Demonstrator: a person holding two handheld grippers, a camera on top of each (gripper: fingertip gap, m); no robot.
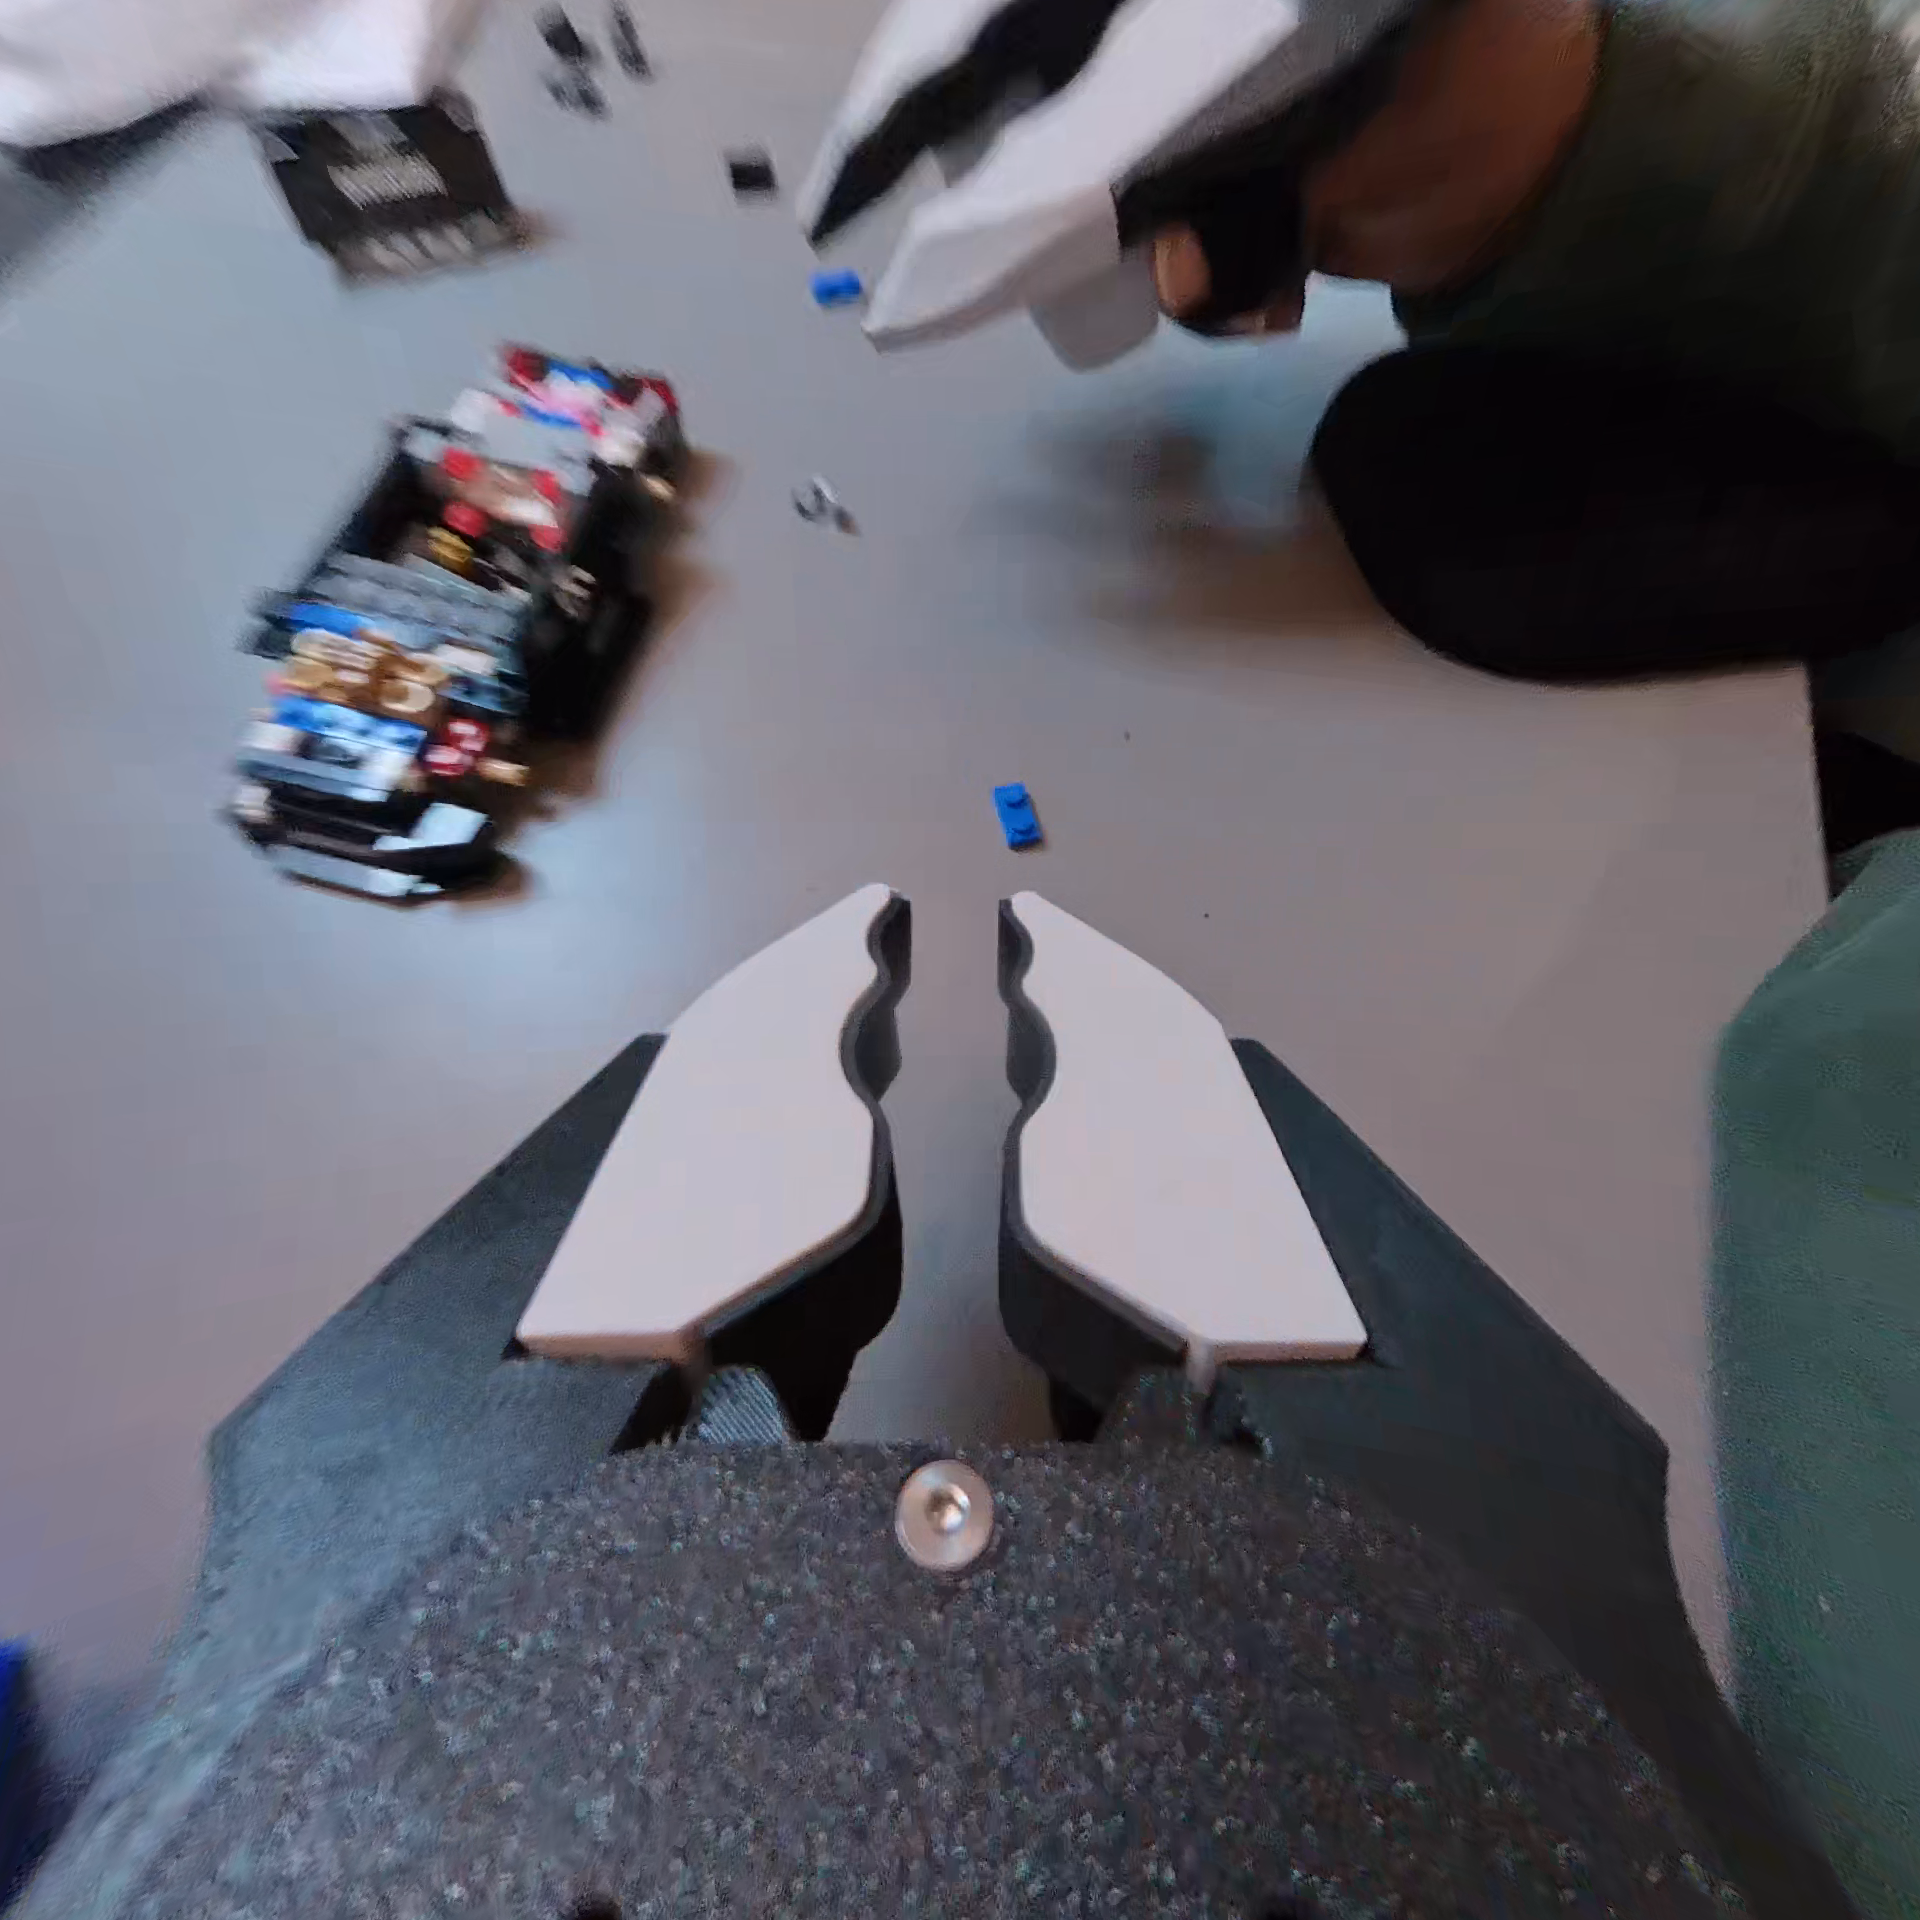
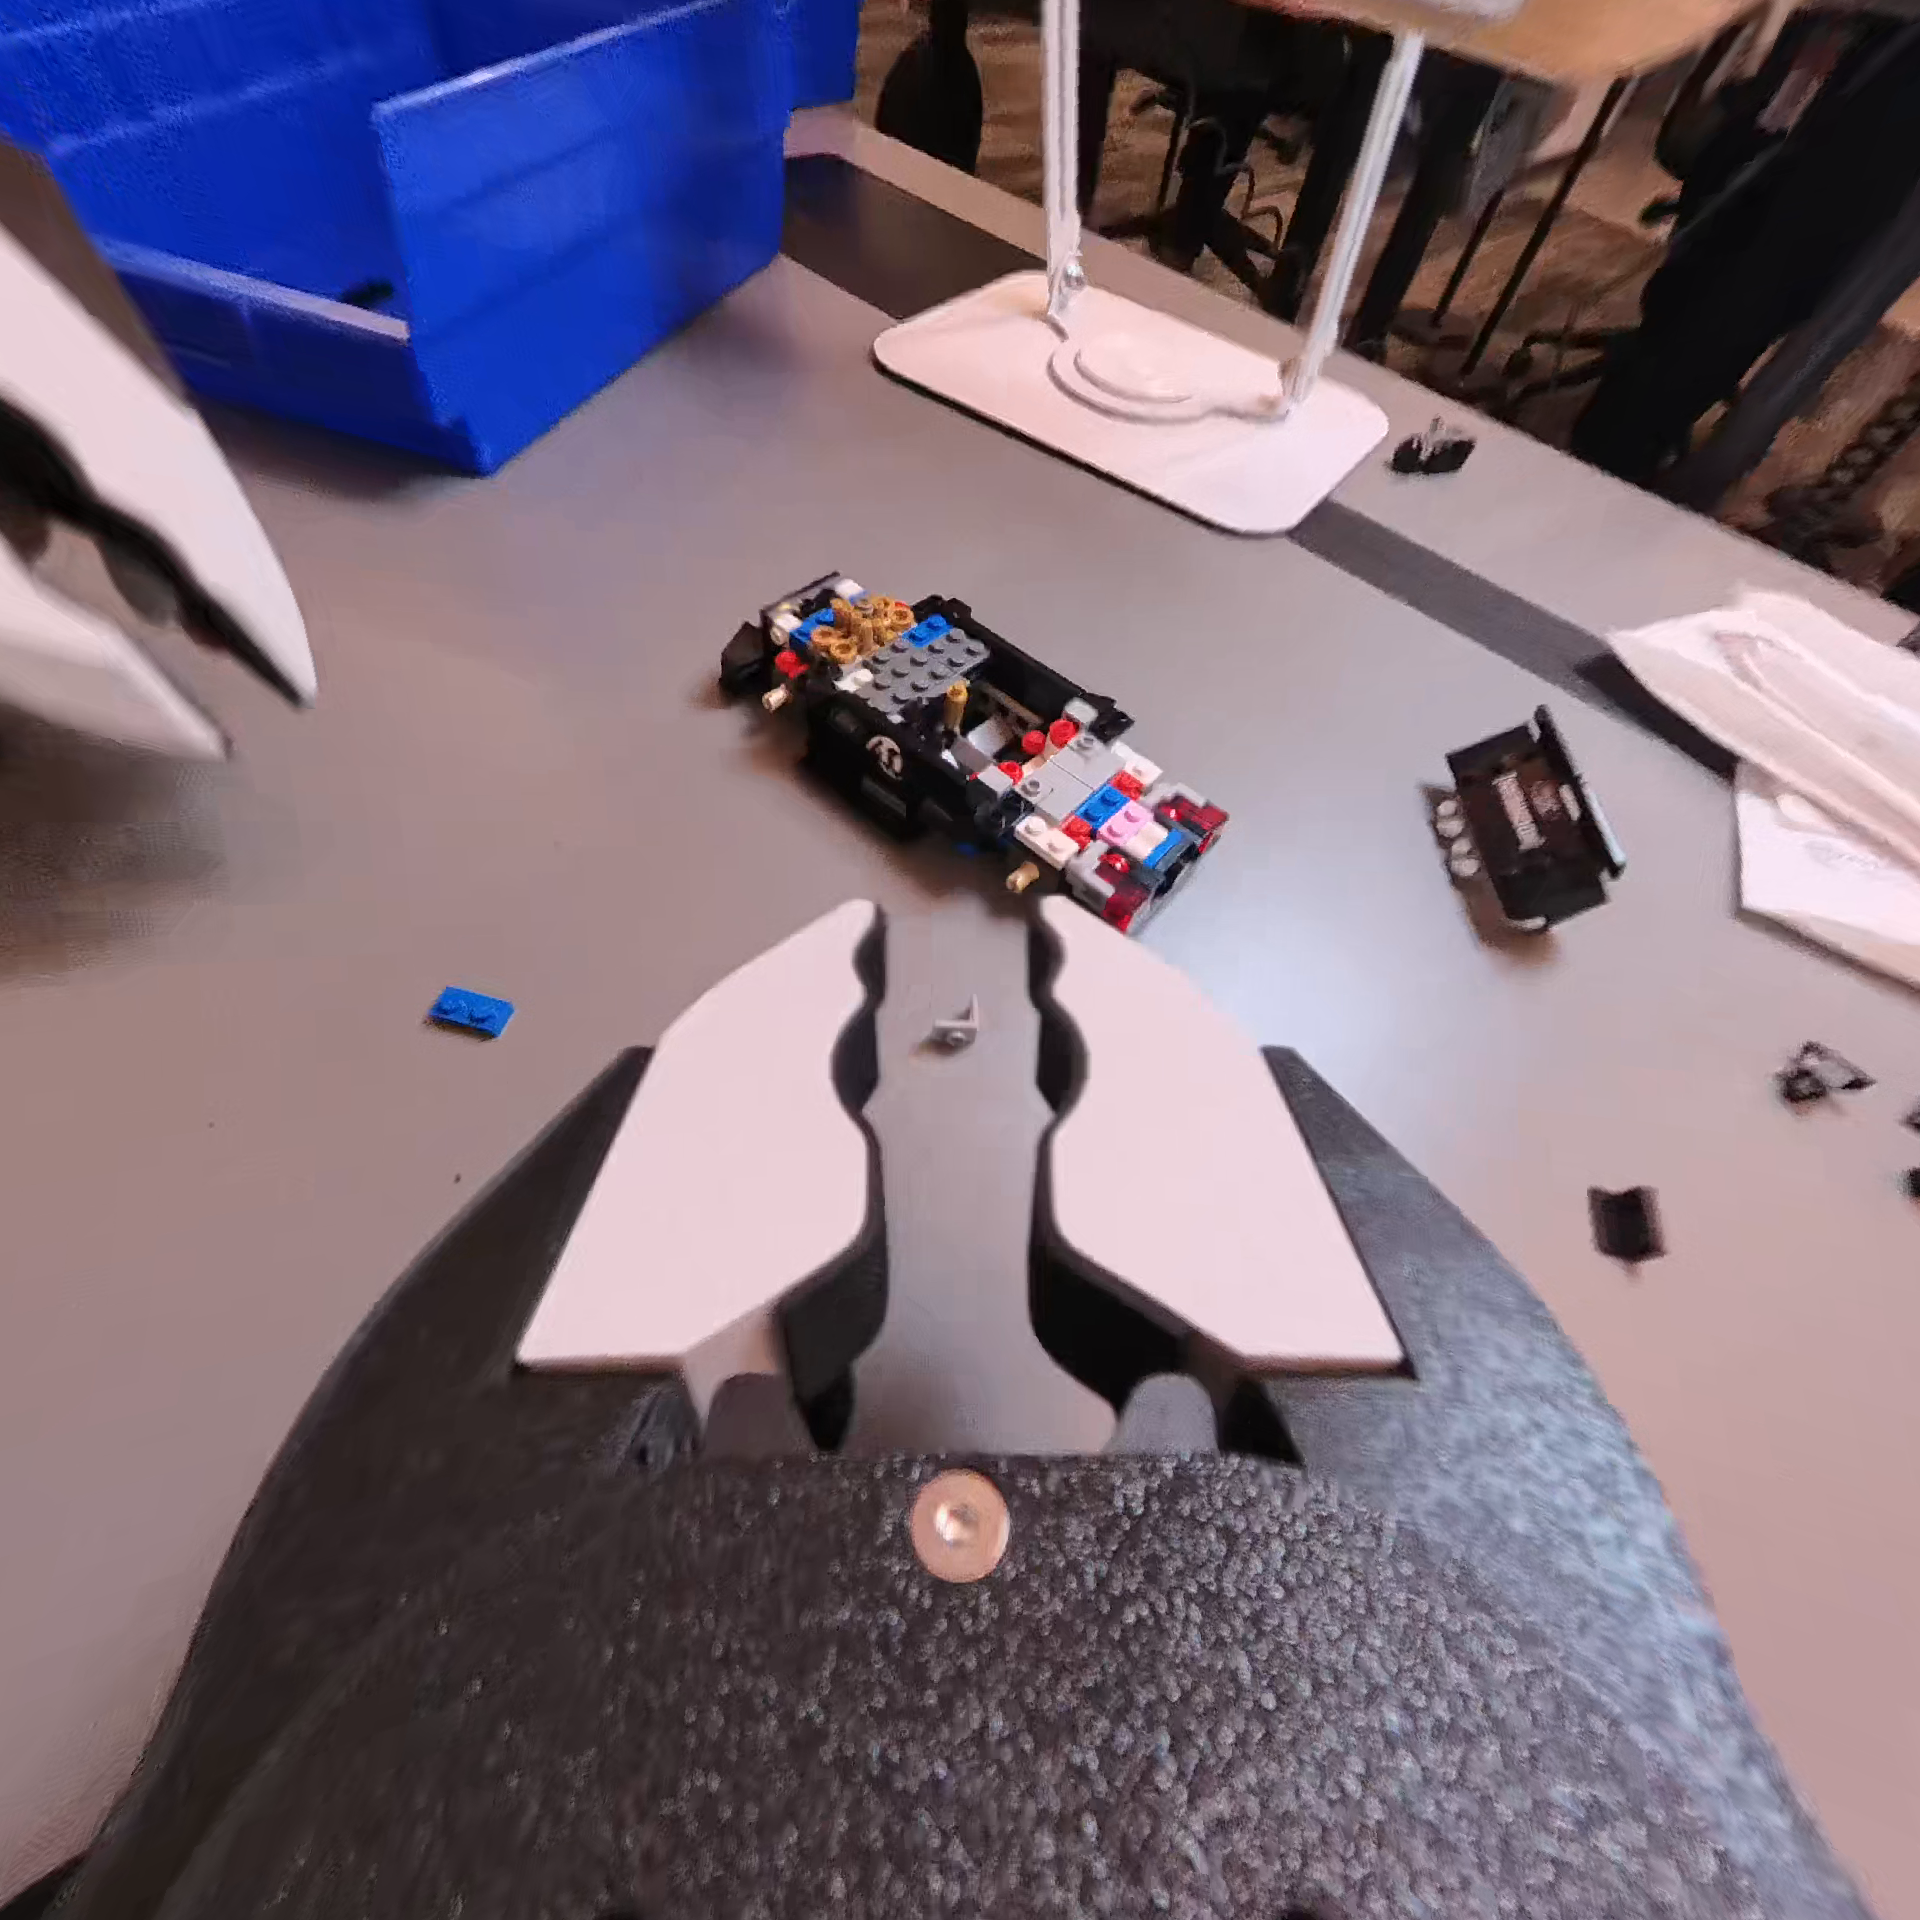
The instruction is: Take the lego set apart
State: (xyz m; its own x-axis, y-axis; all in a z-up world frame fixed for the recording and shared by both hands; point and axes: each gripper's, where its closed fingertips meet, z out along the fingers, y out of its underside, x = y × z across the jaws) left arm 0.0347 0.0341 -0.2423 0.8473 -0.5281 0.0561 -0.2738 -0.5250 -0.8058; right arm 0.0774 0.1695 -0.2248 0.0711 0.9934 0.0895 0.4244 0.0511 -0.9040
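Note:
The partly stripped lego car (image 2: 966, 748) lies on the grey table (image 2: 520, 831), black with grey, red, blue, pink and gold bricks. It also shows blurred in the left wrist view (image 1: 447, 623). My right gripper (image 2: 956, 914) is open and empty, just short of the car's near end, with a small grey bracket piece (image 2: 958, 1023) on the table between its fingers. My left gripper (image 1: 954, 904) is open by a narrow gap and empty, right of the car. A loose blue plate (image 1: 1016, 816) lies just beyond its tips and shows in the right wrist view (image 2: 473, 1010).
A blue bin (image 2: 416, 208) stands at the back left and a white stand base (image 2: 1132, 395) behind the car. A detached black panel (image 2: 1527, 821), papers (image 2: 1818, 748) and small black pieces (image 2: 1626, 1221) lie at the right. A second blue piece (image 1: 836, 286) lies near the right gripper (image 1: 987, 177). The gap from one gripper's tips to the other's is roughly 15 centimetres. The loose blue plate (image 1: 1016, 816) lies around 6 centimetres away from my left fingertips. Seen from the right wrist view (image 2: 461, 1001) as well.

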